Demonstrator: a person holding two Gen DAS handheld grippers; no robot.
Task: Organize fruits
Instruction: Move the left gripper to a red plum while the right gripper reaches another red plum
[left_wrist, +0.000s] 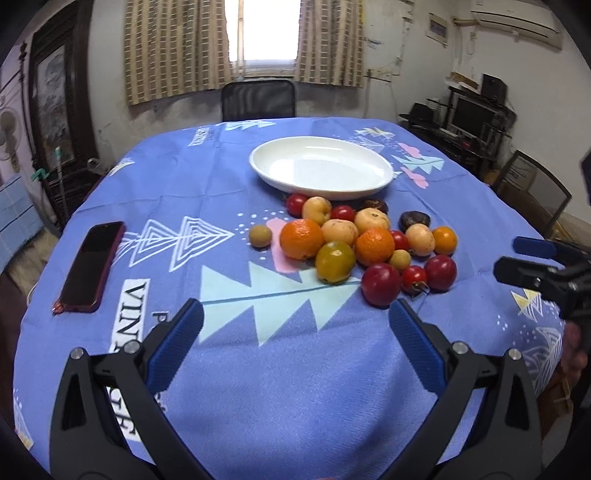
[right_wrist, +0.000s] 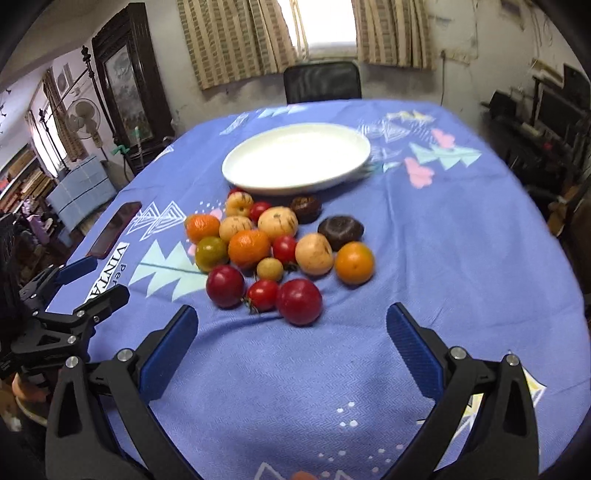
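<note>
A heap of fruit (left_wrist: 354, 240) (right_wrist: 273, 251) lies on the blue tablecloth: oranges, red plums, small tomatoes, pale yellow fruits, a green-yellow one and two dark ones. Just behind the heap stands an empty white plate (left_wrist: 321, 168) (right_wrist: 295, 158). My left gripper (left_wrist: 295, 317) is open near the table's front edge, short of the heap, with nothing between its fingers. My right gripper (right_wrist: 291, 321) is open too, just in front of the nearest red plum (right_wrist: 298, 301), and holds nothing. Each gripper shows at the edge of the other's view, the right gripper (left_wrist: 517, 258) and the left gripper (right_wrist: 96, 277).
A dark red phone (left_wrist: 90, 266) (right_wrist: 116, 229) lies on the left of the table. A black chair (left_wrist: 258, 98) stands at the far side under the window. Shelves with a monitor (left_wrist: 469, 118) fill the right of the room, a cabinet and fan (right_wrist: 83, 118) the left.
</note>
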